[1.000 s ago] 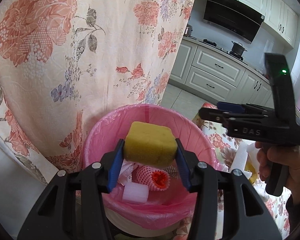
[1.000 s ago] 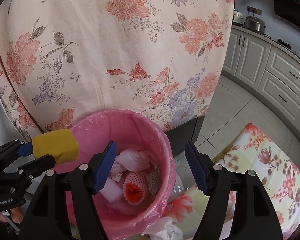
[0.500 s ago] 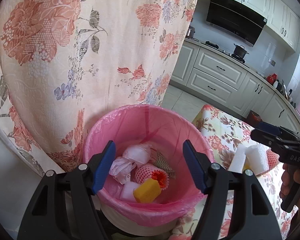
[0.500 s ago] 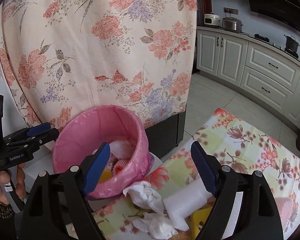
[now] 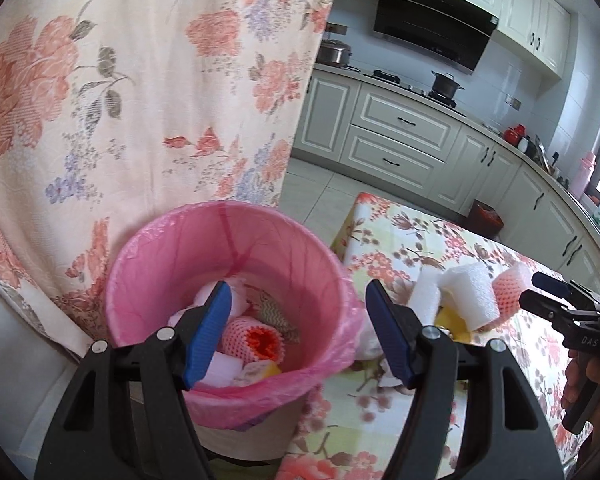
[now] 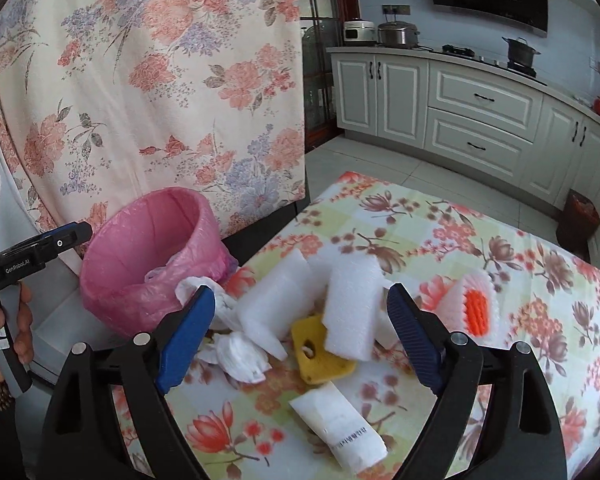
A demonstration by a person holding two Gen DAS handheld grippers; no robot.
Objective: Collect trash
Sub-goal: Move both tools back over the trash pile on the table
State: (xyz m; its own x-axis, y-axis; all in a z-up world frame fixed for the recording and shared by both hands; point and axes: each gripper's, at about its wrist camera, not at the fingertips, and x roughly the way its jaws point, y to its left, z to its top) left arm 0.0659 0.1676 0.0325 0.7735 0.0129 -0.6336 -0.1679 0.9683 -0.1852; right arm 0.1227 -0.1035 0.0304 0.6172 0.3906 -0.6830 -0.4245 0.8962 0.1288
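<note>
The bin, lined with thin pink plastic, hides its base behind the left gripper, and its trash is only partly seen: a pink foam net, white scraps and a yellow corner. On the floral worktop lie soft white foam blocks, a flat yellow sponge half covered by them, crumpled tissues, a white tube and a netted sleeve. The left fingers stand released over the bin, nothing between them. The right gripper has just been opening; its fingers hang spread above the foam, gripping nothing. Motion blurs the worktop's print.
</note>
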